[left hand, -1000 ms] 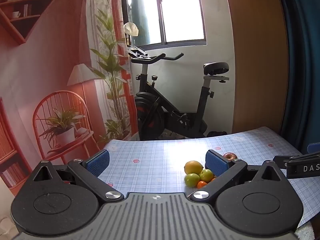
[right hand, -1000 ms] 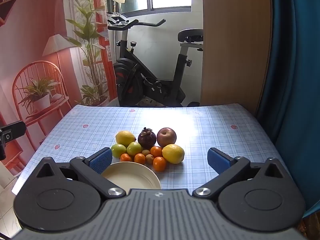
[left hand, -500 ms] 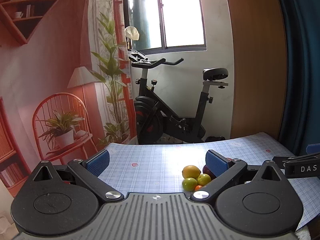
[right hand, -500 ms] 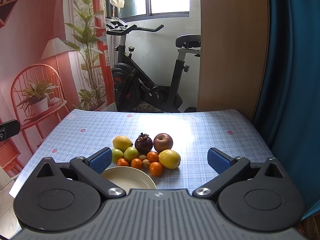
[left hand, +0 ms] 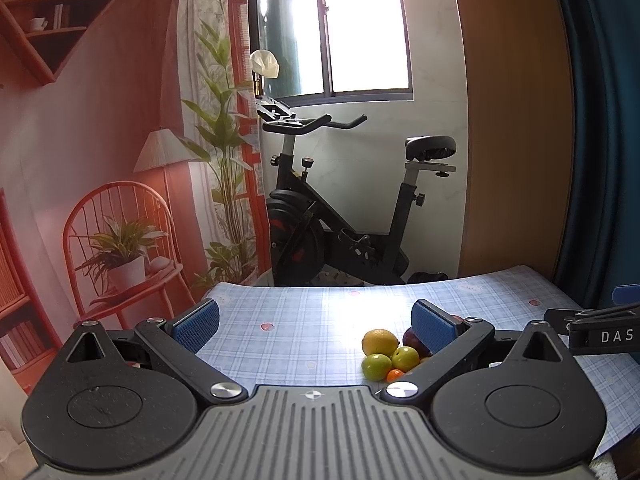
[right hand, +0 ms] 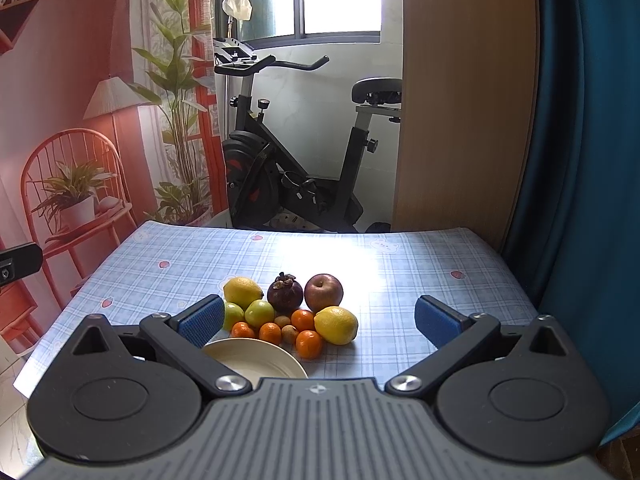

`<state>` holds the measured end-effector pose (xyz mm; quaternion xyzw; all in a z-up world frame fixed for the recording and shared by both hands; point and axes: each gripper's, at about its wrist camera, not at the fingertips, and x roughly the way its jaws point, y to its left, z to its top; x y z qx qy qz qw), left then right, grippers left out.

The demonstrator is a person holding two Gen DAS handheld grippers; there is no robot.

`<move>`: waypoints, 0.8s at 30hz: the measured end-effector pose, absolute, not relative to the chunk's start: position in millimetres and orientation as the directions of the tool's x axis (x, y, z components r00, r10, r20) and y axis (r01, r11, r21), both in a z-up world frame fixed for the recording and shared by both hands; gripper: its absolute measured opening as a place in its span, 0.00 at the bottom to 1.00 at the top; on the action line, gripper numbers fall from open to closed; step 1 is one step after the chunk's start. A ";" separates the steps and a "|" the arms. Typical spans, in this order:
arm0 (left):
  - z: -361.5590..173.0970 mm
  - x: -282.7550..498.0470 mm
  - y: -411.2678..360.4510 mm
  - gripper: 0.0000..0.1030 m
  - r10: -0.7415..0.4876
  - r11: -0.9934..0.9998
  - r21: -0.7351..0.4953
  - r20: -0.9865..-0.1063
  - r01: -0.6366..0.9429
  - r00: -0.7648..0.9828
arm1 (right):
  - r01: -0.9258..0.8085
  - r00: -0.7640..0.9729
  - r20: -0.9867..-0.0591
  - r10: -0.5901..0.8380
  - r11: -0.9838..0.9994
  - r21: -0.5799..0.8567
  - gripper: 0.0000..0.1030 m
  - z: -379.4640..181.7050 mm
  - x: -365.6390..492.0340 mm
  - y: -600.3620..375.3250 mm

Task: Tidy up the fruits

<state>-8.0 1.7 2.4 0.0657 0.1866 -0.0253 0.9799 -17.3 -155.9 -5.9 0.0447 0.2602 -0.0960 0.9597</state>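
Fruits (right hand: 294,312) sit clustered on the bench (right hand: 420,264) beside an empty plate (right hand: 256,360), none sorted, both grippers' (right hand: 316,320) jaws apart.

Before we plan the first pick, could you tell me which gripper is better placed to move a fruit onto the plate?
Right. The right gripper is open with the fruit pile and plate between its fingers; the left gripper sees the pile at its right finger, partly hidden.
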 end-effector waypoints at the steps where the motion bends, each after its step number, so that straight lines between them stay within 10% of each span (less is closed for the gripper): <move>1: 2.4 -8.2 1.0 1.00 -0.025 0.990 0.120 -0.369 0.074 0.929 | 0.208 0.846 -0.508 -0.162 0.977 0.035 1.00 -5.8 -17.4 -155.5; 24: 0.9 -8.3 -0.3 1.00 -0.035 0.992 0.103 -0.373 0.079 0.927 | 0.211 0.848 -0.503 -0.168 0.977 0.030 1.00 -5.7 -19.9 -157.0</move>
